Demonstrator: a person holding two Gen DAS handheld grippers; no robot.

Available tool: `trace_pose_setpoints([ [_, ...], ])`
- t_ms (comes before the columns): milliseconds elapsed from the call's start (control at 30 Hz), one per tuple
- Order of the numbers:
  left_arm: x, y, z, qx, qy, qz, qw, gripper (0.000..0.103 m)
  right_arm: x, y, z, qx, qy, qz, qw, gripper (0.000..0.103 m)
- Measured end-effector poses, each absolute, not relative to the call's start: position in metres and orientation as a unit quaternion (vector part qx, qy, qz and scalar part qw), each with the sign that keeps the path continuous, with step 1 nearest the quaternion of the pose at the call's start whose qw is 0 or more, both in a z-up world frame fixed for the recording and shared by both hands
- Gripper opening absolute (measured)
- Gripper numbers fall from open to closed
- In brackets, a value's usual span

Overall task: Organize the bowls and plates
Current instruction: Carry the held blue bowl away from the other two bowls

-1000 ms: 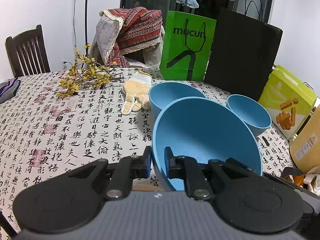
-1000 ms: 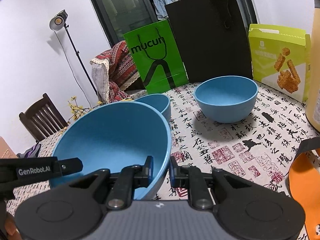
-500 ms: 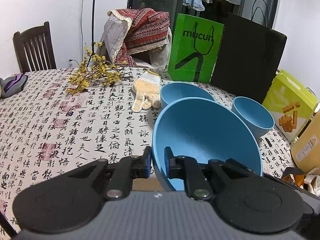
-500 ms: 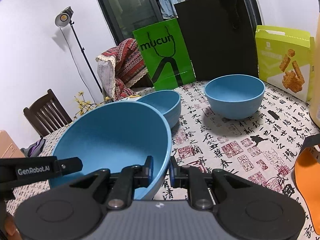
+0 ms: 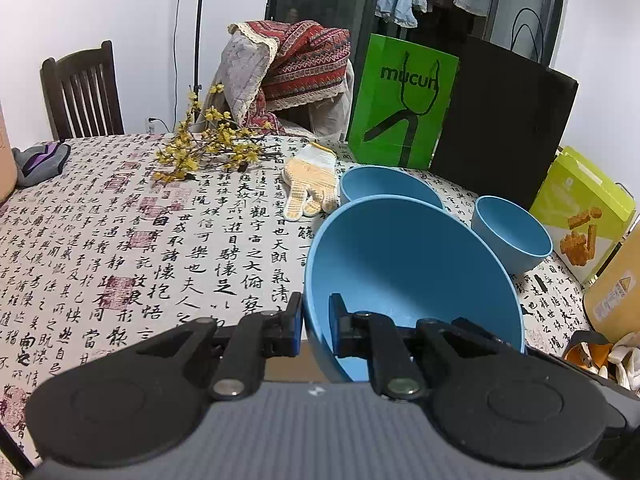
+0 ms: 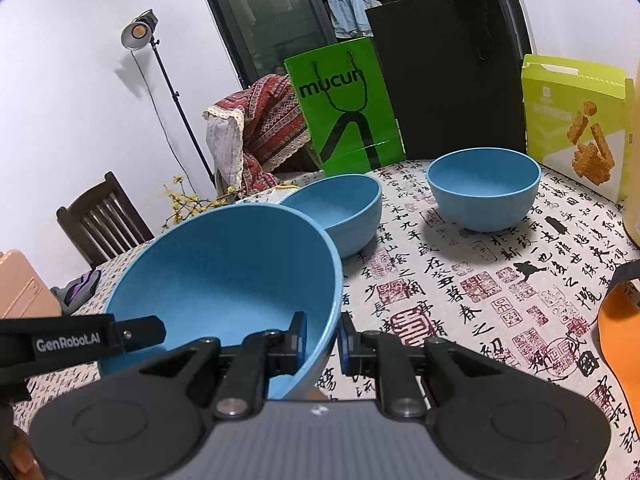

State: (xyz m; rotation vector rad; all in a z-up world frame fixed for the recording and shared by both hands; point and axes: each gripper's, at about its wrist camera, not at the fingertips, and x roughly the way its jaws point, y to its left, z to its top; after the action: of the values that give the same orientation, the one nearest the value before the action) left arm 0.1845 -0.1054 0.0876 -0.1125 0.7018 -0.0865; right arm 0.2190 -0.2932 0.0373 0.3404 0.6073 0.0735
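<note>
1. Just in front of the mid-size blue bowl (image 6: 336,210), the big blue bowl (image 6: 224,276) hangs tilted above the tablecloth (image 5: 120,240), left gripper (image 5: 314,322) and right gripper (image 6: 322,338) each clamped on its rim.
2. Looks like the carry step; next move probably needs levelling it before setting it down for nesting.
3. Its underside and the table beneath are hidden; smaller bowl (image 6: 484,188) stands well apart.

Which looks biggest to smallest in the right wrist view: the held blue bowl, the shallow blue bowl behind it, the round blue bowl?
1. Held blue bowl, though nearness inflates it.
2 and 3. Shallow blue bowl and round blue bowl look alike; unranked.
</note>
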Motion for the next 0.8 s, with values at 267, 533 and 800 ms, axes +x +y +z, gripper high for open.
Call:
trace_pose_setpoints([
  [267, 0.175, -0.093, 0.09, -0.061, 0.339, -0.035, 0.938, 0.014, 0.213, -0.282, 0.04, 0.16, 0.298, 0.043, 0.94, 0.016],
  [533, 0.169, -0.083, 0.092, -0.067, 0.335, -0.024, 0.939, 0.014, 0.211, -0.271, 0.043, 0.151, 0.298, 0.055, 0.941, 0.016],
  [800, 0.164, -0.073, 0.093, -0.073, 0.332, -0.019, 0.94, 0.014, 0.21, -0.261, 0.043, 0.148, 0.297, 0.066, 0.941, 0.016],
])
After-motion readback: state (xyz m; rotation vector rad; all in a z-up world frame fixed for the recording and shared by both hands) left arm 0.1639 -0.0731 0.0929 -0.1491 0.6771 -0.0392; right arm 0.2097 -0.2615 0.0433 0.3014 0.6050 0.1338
